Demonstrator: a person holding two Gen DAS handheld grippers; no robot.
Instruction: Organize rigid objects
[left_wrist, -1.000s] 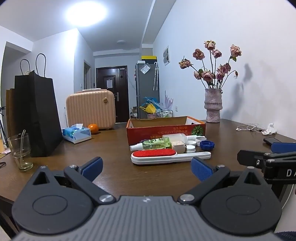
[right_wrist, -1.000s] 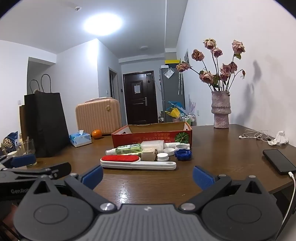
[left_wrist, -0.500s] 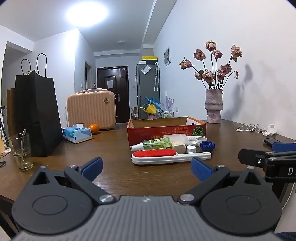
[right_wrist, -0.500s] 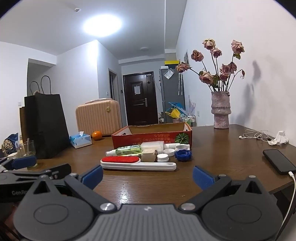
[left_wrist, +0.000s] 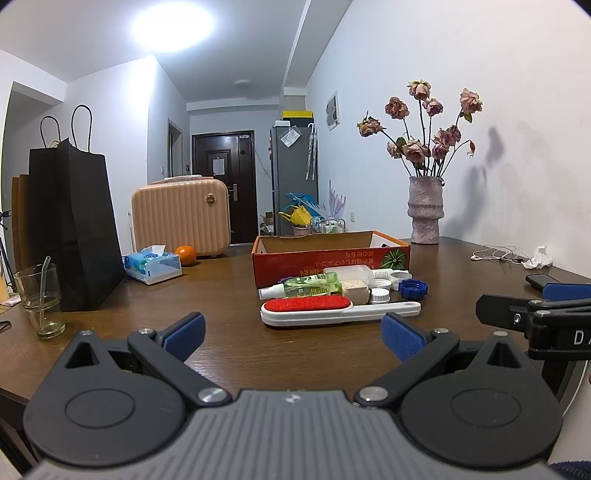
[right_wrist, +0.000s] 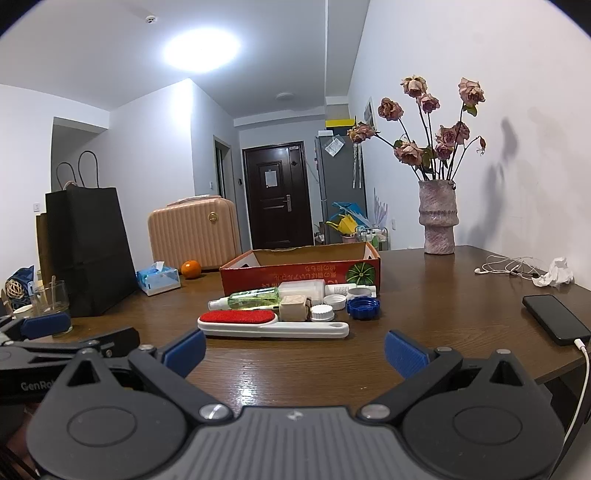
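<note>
A red cardboard box stands open in the middle of the wooden table. In front of it lie a white lint brush with a red pad, a green spray bottle, a beige block, white caps and a blue cap. My left gripper is open and empty, short of the brush. My right gripper is open and empty, also short of it.
A black paper bag, a glass with a straw, a tissue pack, an orange and a pink suitcase stand at the left. A vase of roses, earphones and a phone are at the right.
Both grippers have shifted only slightly; the view rose a little. Nothing on the table has moved.
</note>
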